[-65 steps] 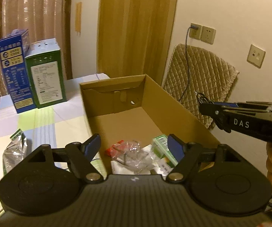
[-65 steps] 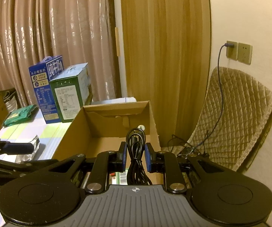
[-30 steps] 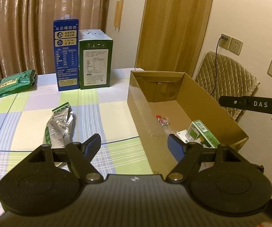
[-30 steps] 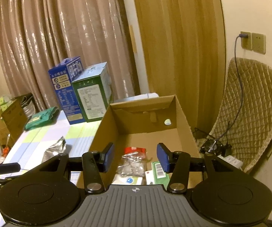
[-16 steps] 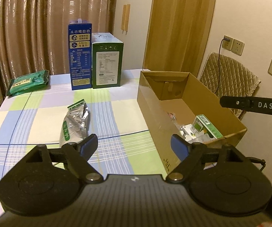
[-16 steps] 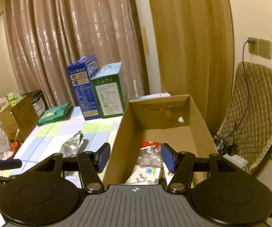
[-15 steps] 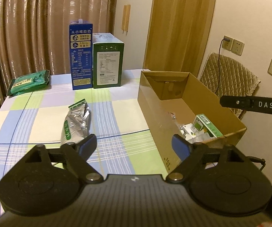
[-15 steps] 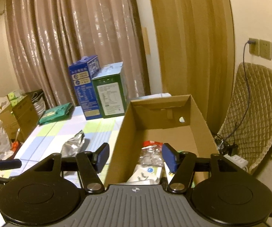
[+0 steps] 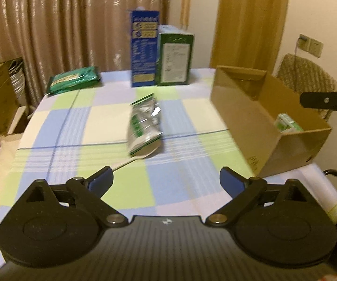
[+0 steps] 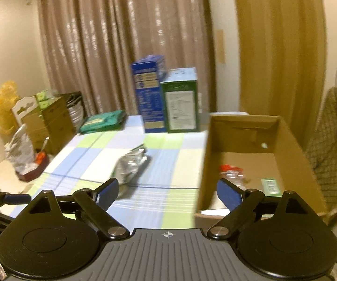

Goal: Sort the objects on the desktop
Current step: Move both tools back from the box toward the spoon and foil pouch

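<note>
- Widening, my left claw (image 9: 166, 180): jaws opening, nothing between them, checked tabletop (image 9: 79, 126) below.
- Right claw (image 10: 167, 190) opening as well, empty; its span straddles the near left wall of the cardboard box (image 10: 292, 140).
- Silver foil pouch (image 9: 143, 126) with green edging lies flat mid-tabletop, ahead of my left claw, apart from both.
- Box sits at the tabletop's right edge; inside it a small green carton (image 9: 285, 123), a clear crinkled packet with red (image 10: 230, 173).
- Far edge: blue carton (image 9: 145, 51) and green carton (image 9: 174, 58) upright, side by side; green packet (image 9: 73, 79) flat to their left.
- Frames blurred; labels unreadable.
</note>
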The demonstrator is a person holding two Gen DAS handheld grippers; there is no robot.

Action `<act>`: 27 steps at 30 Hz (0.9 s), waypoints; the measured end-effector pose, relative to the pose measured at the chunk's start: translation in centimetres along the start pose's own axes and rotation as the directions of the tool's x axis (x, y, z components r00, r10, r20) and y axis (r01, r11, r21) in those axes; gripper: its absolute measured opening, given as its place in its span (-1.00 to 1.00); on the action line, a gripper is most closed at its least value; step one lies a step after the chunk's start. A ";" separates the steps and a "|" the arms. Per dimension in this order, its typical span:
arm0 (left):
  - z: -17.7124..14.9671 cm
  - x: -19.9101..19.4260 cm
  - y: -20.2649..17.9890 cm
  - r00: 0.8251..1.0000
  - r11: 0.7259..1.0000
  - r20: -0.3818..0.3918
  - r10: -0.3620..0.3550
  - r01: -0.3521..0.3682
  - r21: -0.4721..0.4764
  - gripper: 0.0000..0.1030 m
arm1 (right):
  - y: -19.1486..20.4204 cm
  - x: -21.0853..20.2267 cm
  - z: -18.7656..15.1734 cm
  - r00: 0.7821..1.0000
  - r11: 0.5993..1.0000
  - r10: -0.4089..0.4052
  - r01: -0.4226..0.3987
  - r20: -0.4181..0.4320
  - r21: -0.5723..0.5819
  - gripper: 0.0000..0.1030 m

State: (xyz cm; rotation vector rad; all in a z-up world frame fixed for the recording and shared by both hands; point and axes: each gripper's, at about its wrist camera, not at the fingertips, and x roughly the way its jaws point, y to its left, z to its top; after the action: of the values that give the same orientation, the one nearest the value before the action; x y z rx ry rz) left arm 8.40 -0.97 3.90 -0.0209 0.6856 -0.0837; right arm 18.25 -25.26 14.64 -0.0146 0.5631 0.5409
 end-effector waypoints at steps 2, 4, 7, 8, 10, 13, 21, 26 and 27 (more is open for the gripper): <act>-0.3 -0.1 1.1 1.000 1.000 -0.004 0.015 -0.015 0.003 0.86 | 1.2 0.7 -0.1 1.000 1.000 0.022 -0.022 -0.009 -0.009 0.75; -0.5 0.1 2.2 0.999 1.000 -0.011 0.031 -0.031 0.000 0.86 | 2.3 1.3 -0.2 0.999 0.999 0.038 -0.039 -0.018 -0.022 0.75; -0.7 0.5 3.7 0.999 0.999 -0.017 0.044 -0.045 -0.009 0.86 | 3.4 2.2 -0.4 0.998 0.998 0.056 -0.057 -0.032 -0.036 0.76; -0.7 0.8 4.1 0.999 0.999 -0.019 0.048 -0.048 -0.011 0.86 | 3.8 2.6 -0.5 0.998 0.997 0.059 -0.061 -0.037 -0.042 0.76; -0.8 1.2 4.9 0.998 0.998 -0.022 0.054 -0.054 -0.014 0.86 | 4.4 3.2 -0.8 0.997 0.996 0.066 -0.068 -0.050 -0.054 0.76; -0.9 2.0 6.1 0.998 0.998 -0.026 0.062 -0.063 -0.018 0.86 | 5.1 4.2 -1.2 0.995 0.995 0.071 -0.076 -0.071 -0.066 0.76; -1.2 4.8 8.5 0.996 0.997 -0.034 0.080 -0.081 -0.019 0.86 | 6.1 7.5 -2.8 0.987 0.992 0.093 -0.104 -0.134 -0.071 0.76; -1.2 6.6 9.3 0.997 0.997 -0.042 0.068 -0.069 -0.028 0.86 | 6.3 10.0 -3.5 0.982 0.991 0.098 -0.111 -0.161 -0.071 0.76; -1.2 7.1 9.4 0.997 0.998 -0.045 0.062 -0.063 -0.031 0.86 | 6.3 10.4 -3.6 0.981 0.992 0.097 -0.109 -0.166 -0.068 0.76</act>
State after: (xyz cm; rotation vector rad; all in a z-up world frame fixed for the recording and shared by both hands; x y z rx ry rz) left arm 13.79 7.84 -1.91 -0.0283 0.7307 -0.0130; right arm 20.78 -15.38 7.08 -0.1038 0.7041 0.6664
